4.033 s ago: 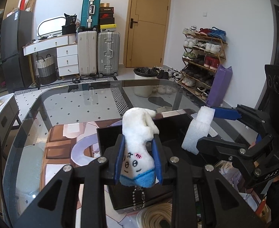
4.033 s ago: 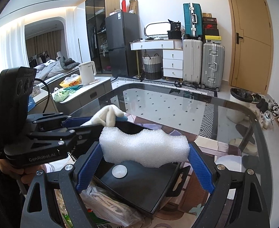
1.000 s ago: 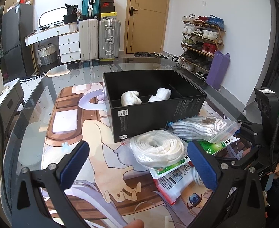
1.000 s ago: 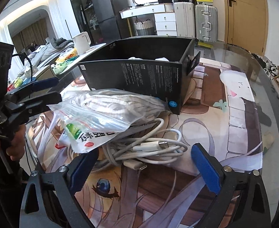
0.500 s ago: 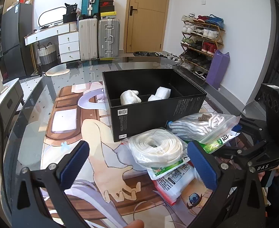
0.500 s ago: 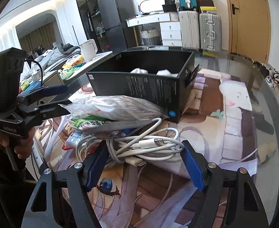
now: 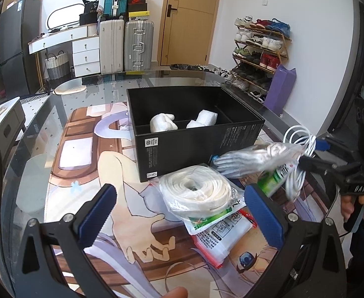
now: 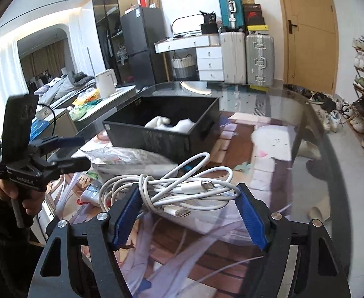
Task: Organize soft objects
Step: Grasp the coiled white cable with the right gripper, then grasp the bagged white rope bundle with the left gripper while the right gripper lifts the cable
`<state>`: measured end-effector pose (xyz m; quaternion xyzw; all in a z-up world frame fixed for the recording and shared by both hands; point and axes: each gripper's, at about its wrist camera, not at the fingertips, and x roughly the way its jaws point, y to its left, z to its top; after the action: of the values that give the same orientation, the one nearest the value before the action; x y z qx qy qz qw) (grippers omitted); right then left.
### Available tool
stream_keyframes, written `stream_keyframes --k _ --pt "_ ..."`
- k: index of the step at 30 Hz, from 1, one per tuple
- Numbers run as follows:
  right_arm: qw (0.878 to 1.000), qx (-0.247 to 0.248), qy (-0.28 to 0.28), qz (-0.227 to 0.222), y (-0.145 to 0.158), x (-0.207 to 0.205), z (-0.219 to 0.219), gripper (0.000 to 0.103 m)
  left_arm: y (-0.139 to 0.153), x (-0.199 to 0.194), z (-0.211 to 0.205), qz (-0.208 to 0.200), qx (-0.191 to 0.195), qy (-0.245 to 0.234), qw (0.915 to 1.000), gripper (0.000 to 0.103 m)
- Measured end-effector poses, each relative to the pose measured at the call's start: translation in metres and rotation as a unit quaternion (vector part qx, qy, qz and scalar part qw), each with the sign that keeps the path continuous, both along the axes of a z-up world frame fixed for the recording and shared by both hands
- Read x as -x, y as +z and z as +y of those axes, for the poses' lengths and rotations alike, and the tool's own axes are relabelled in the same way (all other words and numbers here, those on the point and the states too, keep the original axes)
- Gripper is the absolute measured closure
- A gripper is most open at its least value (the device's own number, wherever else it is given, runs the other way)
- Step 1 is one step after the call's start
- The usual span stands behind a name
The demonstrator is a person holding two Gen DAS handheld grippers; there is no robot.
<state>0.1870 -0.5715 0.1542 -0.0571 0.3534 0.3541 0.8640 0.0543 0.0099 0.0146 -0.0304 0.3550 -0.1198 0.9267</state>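
Left wrist view: the left gripper (image 7: 182,216) hangs wide and empty over the counter (image 7: 40,154), its blue pads on either side of a bagged white rope coil (image 7: 196,188); the coil rests on flat printed packets (image 7: 219,226), just in front of a black box (image 7: 196,144); inside the box lie a white plush (image 7: 163,123) and a foam block (image 7: 203,119), in neighbouring compartments; to the right, the right gripper (image 7: 313,154) carries a white cable (image 7: 298,159), and a clear bag (image 7: 253,159) of pale stuff sits against it, blurred.

Right wrist view: the right gripper (image 8: 189,211) has just been closing and now clamps the tangled cable (image 8: 172,188) at about half width; loops and both plugs spill out past the pads; the box (image 8: 162,134) lies ahead, the left gripper (image 8: 75,151) to the left.

Handling, as a judgement: the cable is light, limp and smooth, so loose loops may slide or snag; gripping across the knotted middle, as here, looks safest; the bagged coil is soft and its plastic slippery, best pinched across its full body.
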Motion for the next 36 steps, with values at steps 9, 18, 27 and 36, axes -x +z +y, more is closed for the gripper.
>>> stream_keyframes --k 9,18,27,36 --pt "0.999 -0.02 -0.018 -0.026 0.021 0.005 -0.017 0.026 -0.003 -0.004 -0.003 0.009 0.011 0.0 0.9999 0.0" --pt "0.999 -0.028 -0.01 -0.028 0.024 0.01 -0.01 0.026 -0.015 -0.017 -0.01 0.037 -0.002 0.013 0.9992 0.0" --pt "0.999 -0.033 -0.004 -0.032 0.025 0.013 -0.008 0.026 -0.015 -0.014 -0.009 0.042 0.028 -0.011 0.9987 0.04" --pt "0.998 -0.037 -0.002 -0.041 0.029 0.017 -0.005 0.026 -0.007 -0.003 -0.003 0.026 0.022 -0.011 0.9993 0.062"
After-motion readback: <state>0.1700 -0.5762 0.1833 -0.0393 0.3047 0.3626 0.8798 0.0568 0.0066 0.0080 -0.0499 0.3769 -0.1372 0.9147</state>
